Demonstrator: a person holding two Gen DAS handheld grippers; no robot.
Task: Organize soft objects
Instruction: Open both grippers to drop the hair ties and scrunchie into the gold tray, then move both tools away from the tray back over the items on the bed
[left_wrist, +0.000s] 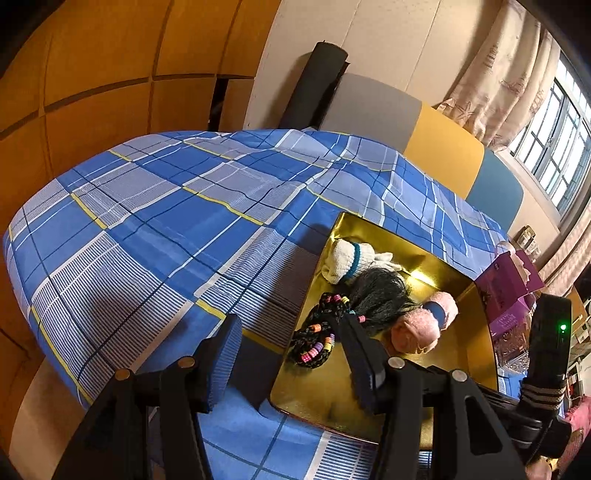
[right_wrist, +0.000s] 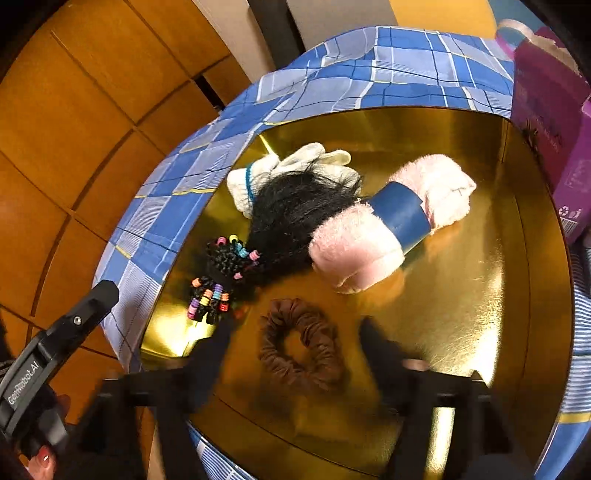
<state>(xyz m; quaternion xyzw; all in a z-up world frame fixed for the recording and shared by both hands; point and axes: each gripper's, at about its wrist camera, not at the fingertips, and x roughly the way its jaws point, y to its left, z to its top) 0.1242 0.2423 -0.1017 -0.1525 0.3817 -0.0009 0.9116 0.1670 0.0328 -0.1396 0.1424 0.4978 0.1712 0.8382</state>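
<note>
A gold tray lies on the blue plaid bedspread. In it lie a white glove, a black hairpiece with coloured beads, a rolled pink towel with a blue band and a brown scrunchie. My left gripper is open and empty, straddling the tray's near left rim. My right gripper is open above the tray, its blurred fingers on either side of the scrunchie, which lies loose on the tray floor.
A purple paper bag stands against the tray's far right side. Behind the bed are a headboard, wooden wall panels, a curtain and a window. The left gripper's body shows at the right view's lower left.
</note>
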